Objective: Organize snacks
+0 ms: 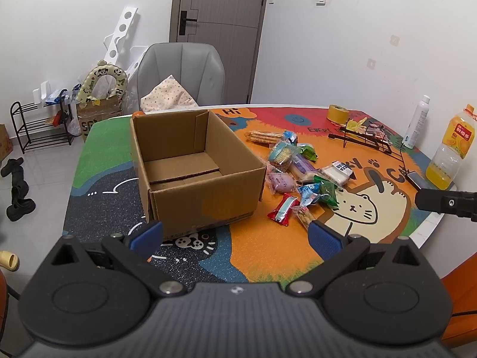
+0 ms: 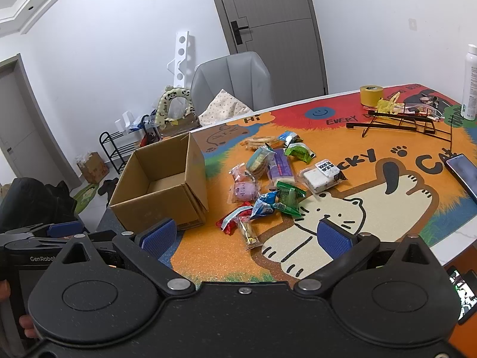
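An open, empty cardboard box (image 1: 190, 167) (image 2: 162, 185) stands on the colourful cat-print table mat (image 1: 268, 238) (image 2: 387, 197). Right of it lies a loose pile of several wrapped snacks (image 1: 301, 173) (image 2: 274, 176): a red packet (image 1: 282, 210) (image 2: 231, 220), a purple one (image 1: 281, 181) (image 2: 244, 192), green and blue ones, and a white cake pack (image 1: 338, 172) (image 2: 322, 175). My left gripper (image 1: 235, 235) hovers open just in front of the box, holding nothing. My right gripper (image 2: 247, 237) is open too, above the mat near the pile's front edge.
Behind the snacks sit a yellow tape roll (image 1: 337, 113) (image 2: 371, 95), a black wire rack (image 1: 366, 140) (image 2: 399, 120), a white spray bottle (image 1: 417, 122) (image 2: 471, 83), an orange juice bottle (image 1: 448, 149) and a phone (image 2: 463, 173). A grey chair (image 1: 182, 71) stands beyond the table.
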{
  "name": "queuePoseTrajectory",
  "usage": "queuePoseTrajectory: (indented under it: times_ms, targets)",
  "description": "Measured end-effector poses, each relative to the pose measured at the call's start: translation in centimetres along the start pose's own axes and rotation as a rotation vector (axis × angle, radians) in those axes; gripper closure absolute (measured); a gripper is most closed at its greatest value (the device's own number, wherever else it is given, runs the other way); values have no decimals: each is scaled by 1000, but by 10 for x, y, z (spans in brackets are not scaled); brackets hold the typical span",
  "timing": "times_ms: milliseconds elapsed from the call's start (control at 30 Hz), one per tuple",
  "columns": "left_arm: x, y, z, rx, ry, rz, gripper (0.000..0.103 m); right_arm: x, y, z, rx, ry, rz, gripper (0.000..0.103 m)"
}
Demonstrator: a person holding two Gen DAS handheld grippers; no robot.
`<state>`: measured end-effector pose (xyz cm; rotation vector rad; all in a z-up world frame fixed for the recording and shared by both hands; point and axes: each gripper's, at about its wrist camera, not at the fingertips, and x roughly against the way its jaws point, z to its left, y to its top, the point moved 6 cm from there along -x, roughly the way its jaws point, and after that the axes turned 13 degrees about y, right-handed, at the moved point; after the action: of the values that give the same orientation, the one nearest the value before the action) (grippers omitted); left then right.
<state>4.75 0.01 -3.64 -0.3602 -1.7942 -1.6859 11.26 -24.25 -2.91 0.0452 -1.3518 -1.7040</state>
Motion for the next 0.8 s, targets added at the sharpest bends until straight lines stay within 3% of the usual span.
queuePoseTrajectory:
  times_ms: [800]
  targets:
    - [2,-2,-1,-4,0,1,0,0,0,1,3,-1,2,0]
